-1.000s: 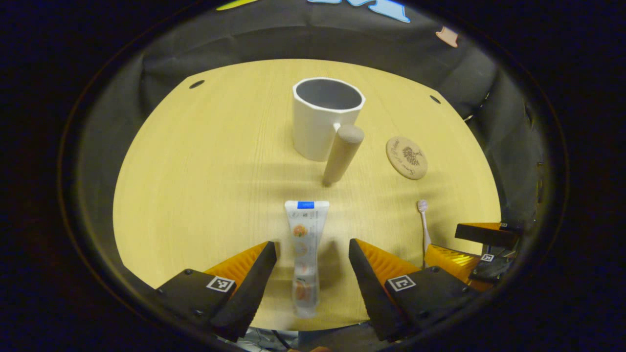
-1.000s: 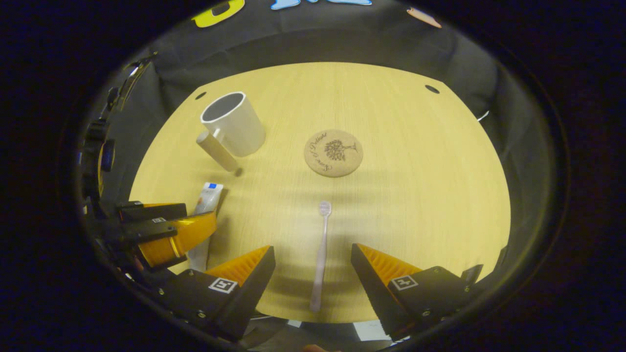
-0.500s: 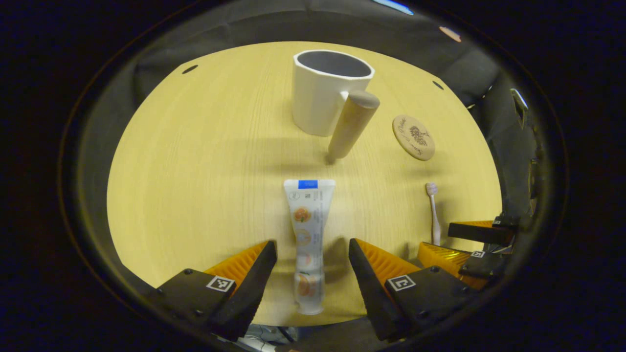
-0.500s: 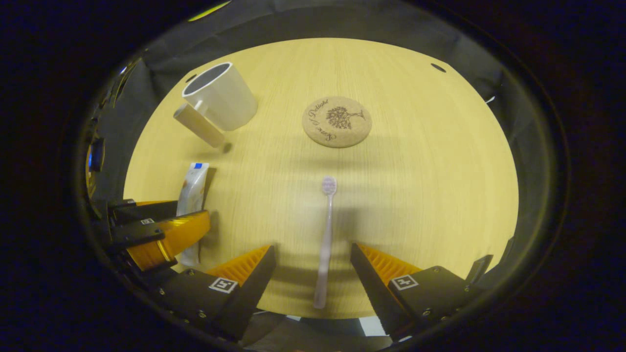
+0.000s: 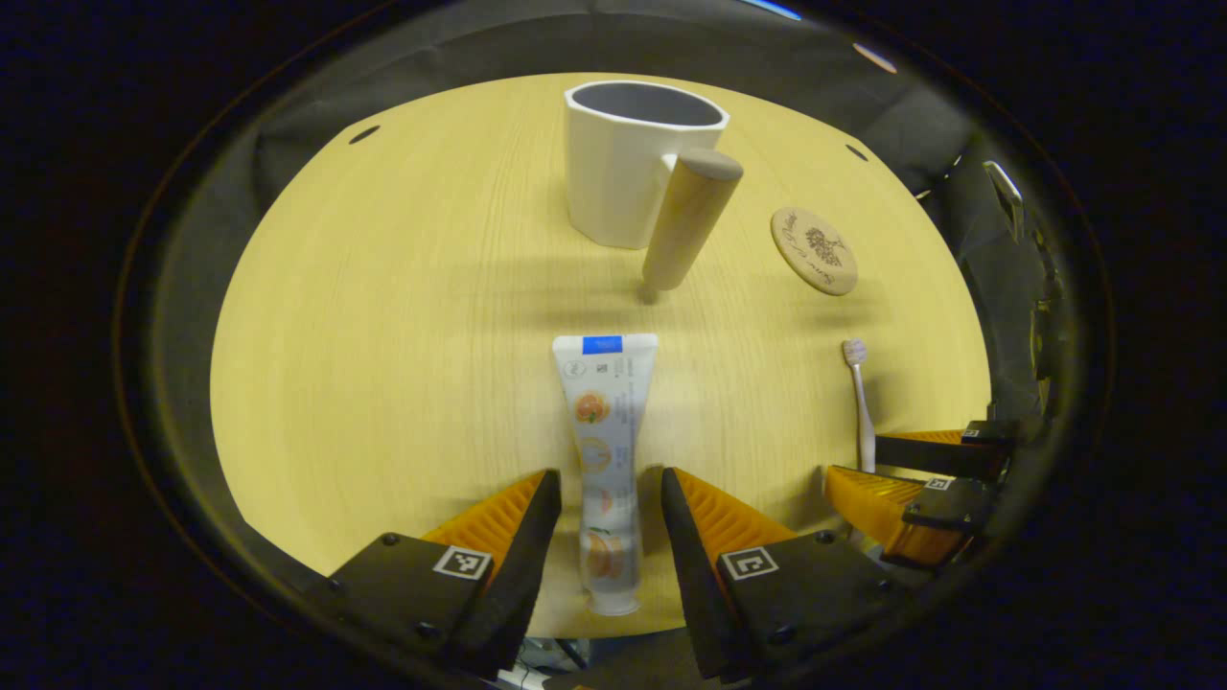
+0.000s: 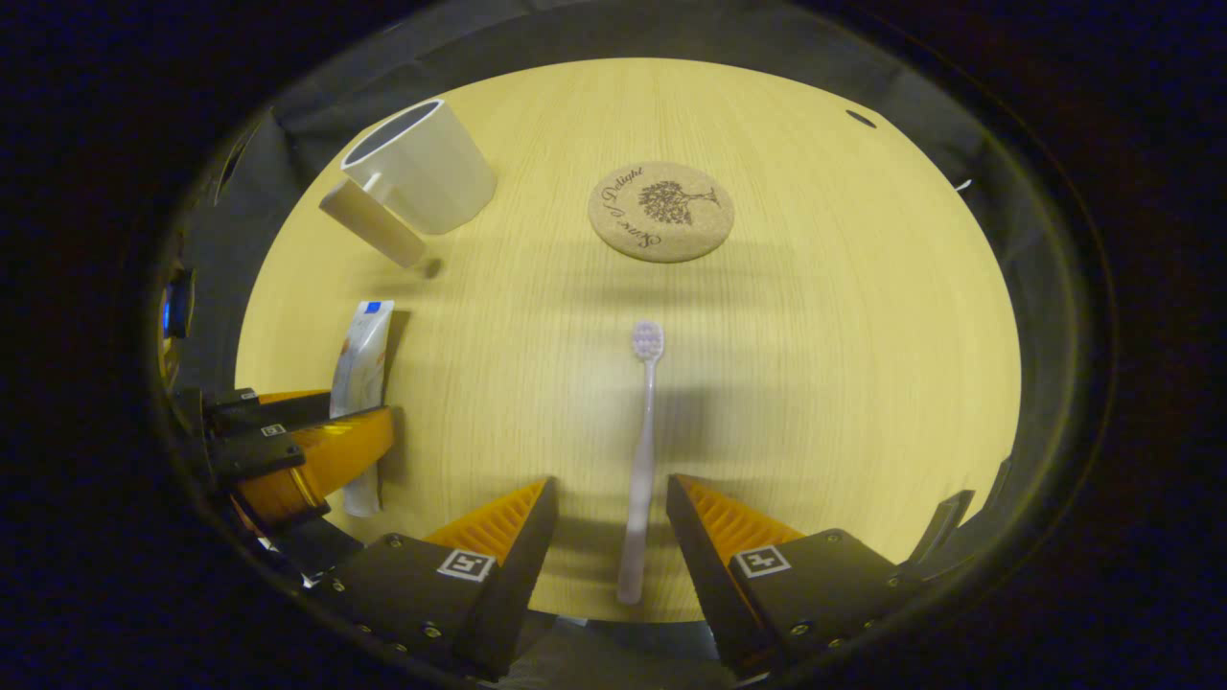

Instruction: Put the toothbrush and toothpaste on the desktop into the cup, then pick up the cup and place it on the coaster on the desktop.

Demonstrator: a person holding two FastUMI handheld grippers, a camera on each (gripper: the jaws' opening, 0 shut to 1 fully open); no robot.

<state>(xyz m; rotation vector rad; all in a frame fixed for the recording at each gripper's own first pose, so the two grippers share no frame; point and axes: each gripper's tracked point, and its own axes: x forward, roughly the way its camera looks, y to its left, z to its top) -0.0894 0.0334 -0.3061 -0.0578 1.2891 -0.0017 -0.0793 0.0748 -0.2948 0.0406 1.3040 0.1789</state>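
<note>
Lying flat on the desk (image 5: 383, 316), toothpaste tube (image 5: 604, 450) and toothbrush (image 6: 640, 460), each now sitting between narrowing jaws. Closing in from half a second ago: left gripper (image 5: 602, 522) and right gripper (image 6: 613, 522), both still parted, not yet pinching. Grasps starting; cup (image 5: 628, 158) waiting empty beyond.

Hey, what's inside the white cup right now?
The white cup shows only a grey inner wall below its rim; nothing sticks out. Its bottom is hidden. The toothpaste and toothbrush lie on the desktop.
</note>
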